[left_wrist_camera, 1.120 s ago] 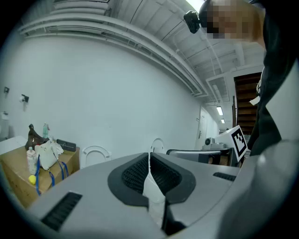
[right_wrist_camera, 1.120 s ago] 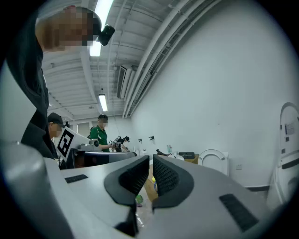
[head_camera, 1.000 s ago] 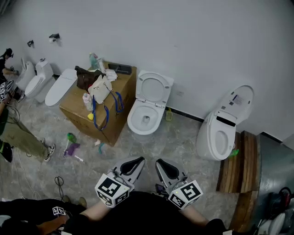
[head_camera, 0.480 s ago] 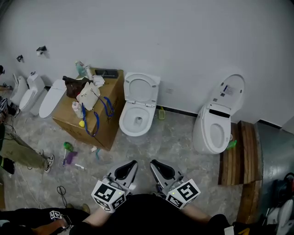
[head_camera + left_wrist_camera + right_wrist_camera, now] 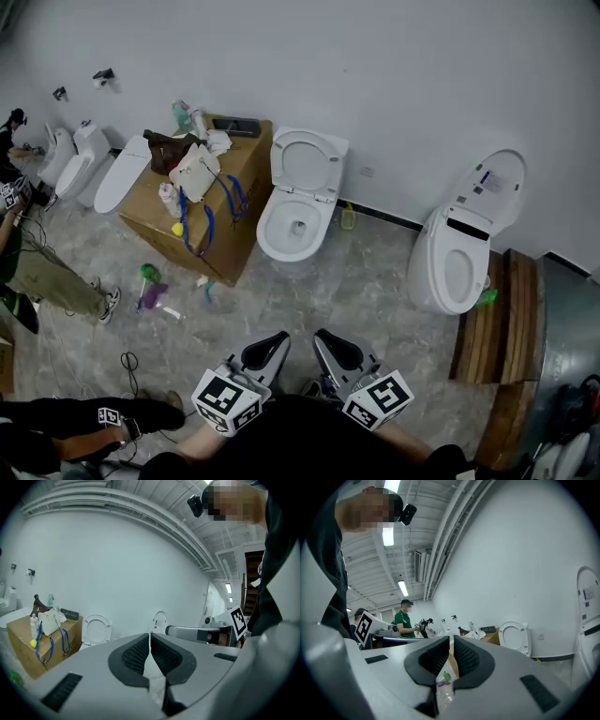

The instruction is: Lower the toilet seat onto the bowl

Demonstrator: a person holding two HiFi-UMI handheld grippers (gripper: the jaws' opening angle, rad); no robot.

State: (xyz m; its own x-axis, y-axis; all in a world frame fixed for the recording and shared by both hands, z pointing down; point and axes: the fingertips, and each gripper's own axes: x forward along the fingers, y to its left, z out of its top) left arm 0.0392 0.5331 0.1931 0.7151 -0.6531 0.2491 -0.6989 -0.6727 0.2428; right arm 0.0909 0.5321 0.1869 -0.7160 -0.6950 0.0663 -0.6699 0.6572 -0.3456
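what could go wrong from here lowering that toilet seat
The seat stands upright, and the left tool and right tool are both shut and well short of it; tipped without a grip, it may slam onto the bowl. The blue straps hanging off the box beside the bowl could snag the left tool.

Glossy white ceramic toilet [image 5: 281, 239], matt brown cardboard box [image 5: 246, 161], veined grey stone-look floor [image 5: 366, 292], bare wooden planks [image 5: 511, 319].
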